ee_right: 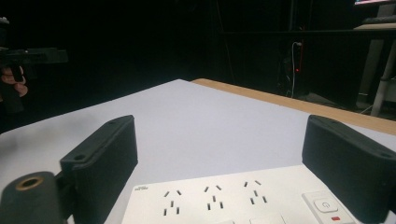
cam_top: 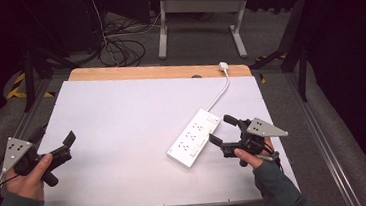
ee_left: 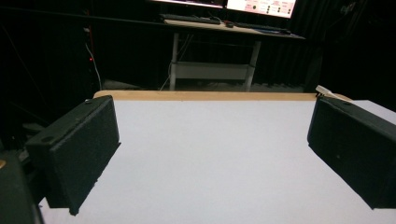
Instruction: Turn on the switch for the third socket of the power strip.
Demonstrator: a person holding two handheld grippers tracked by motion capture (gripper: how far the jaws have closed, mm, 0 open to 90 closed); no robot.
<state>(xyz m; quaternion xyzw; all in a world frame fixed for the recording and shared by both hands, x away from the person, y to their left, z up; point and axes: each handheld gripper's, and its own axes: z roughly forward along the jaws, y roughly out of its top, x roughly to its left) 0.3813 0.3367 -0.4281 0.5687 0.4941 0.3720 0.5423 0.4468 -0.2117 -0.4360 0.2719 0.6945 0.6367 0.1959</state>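
A white power strip [cam_top: 194,137] lies at an angle on the white board, right of the middle. Its cable [cam_top: 219,96] runs to a white plug [cam_top: 223,66] at the wooden far edge. My right gripper [cam_top: 222,129] is open just right of the strip's near end, not touching it. In the right gripper view the strip [ee_right: 224,196], with its sockets and a switch [ee_right: 325,205], lies low between the wide-apart jaws of the right gripper [ee_right: 219,158]. My left gripper [cam_top: 56,135] is open at the board's left edge, and the left gripper [ee_left: 215,140] has only bare board between its jaws.
The white board [cam_top: 131,112] covers a wooden table top [cam_top: 158,71]. Beyond it stand the grey legs of a desk [cam_top: 198,16] with cables [cam_top: 121,50] on the floor. Metal rails [cam_top: 325,145] run along both sides. My other hand [ee_right: 16,74] shows far off.
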